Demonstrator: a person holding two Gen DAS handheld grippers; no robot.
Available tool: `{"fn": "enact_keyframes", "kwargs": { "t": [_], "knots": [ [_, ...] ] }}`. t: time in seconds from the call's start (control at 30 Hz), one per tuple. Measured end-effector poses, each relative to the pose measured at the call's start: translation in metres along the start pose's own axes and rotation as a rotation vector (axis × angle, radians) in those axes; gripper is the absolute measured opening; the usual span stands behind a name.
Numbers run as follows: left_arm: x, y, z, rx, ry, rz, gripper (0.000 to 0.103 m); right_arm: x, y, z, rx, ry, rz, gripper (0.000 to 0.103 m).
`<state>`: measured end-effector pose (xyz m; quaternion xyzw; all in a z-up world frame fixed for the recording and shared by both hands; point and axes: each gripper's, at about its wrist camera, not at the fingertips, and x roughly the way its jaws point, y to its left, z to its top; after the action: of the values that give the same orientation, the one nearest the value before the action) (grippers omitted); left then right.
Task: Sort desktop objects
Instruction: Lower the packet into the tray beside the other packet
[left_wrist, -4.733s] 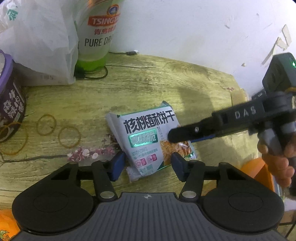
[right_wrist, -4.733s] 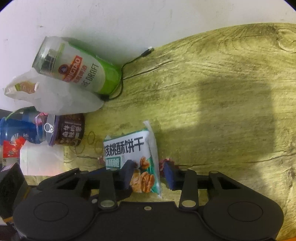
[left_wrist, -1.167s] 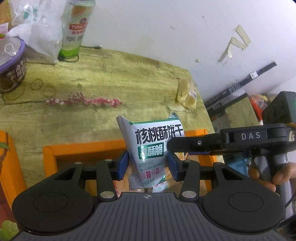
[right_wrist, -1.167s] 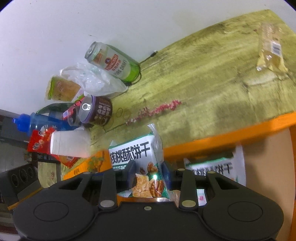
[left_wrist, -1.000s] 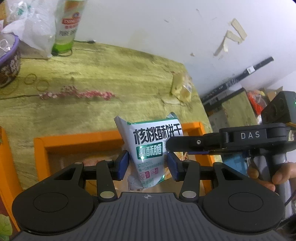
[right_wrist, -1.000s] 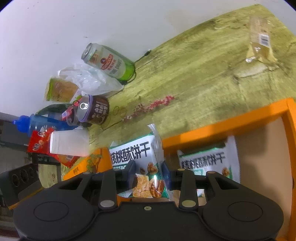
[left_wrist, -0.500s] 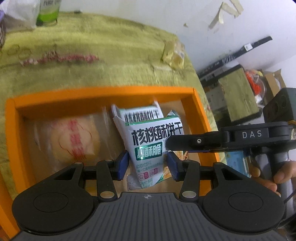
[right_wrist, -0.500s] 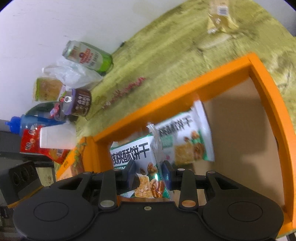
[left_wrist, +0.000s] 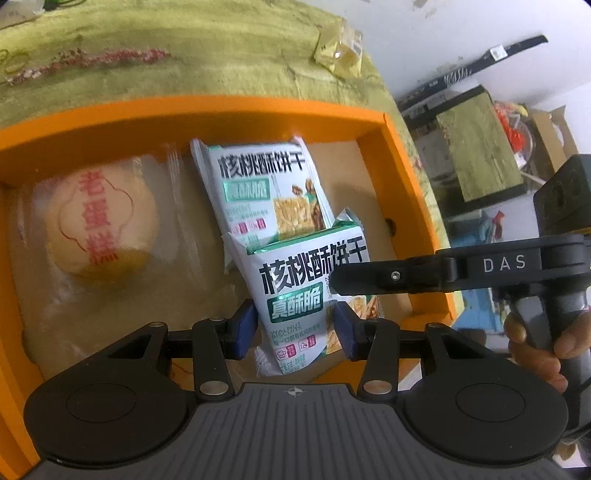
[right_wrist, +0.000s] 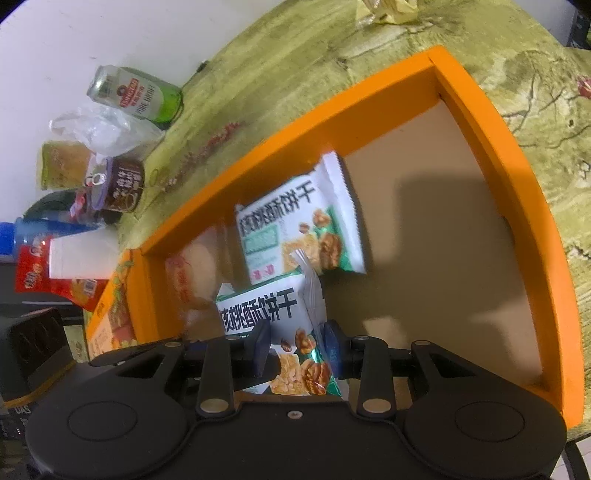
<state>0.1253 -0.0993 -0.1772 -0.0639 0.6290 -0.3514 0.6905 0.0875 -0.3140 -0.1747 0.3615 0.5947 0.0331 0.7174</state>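
Now both the left gripper (left_wrist: 293, 328) and right gripper (right_wrist: 297, 349) pinch one white-and-green foil biscuit packet (left_wrist: 308, 291), held upright over the orange cardboard tray (left_wrist: 229, 110), overlapping the near end of its flat-lying twin packet (left_wrist: 264, 188).

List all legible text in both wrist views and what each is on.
"核桃酥饼干", "真酥脆", "WALNUT BISCUITS": held biscuit packet
"核桃酥饼干": second packet lying in the orange tray
"老蛋糕": wrapped cake
"DAS": right gripper
"PURE DRAFT": green can; its red brand logo is too blurred
Purple tin, red packet: unreadable
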Motion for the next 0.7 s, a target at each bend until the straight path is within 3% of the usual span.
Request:
{"fn": "enact_keyframes", "kwargs": {
  "t": [0.37,0.7],
  "knots": [
    [0.028,-0.004,-0.003,0.014,0.064,0.027,0.047,0.011,-0.012,-0.006,-0.027,0.015,-0.06,0.031],
    [0.027,-0.014,-0.002,0.097,0.089,0.081,0.054,0.014,-0.021,-0.005,-0.02,0.013,-0.079,0.037]
  ]
}}
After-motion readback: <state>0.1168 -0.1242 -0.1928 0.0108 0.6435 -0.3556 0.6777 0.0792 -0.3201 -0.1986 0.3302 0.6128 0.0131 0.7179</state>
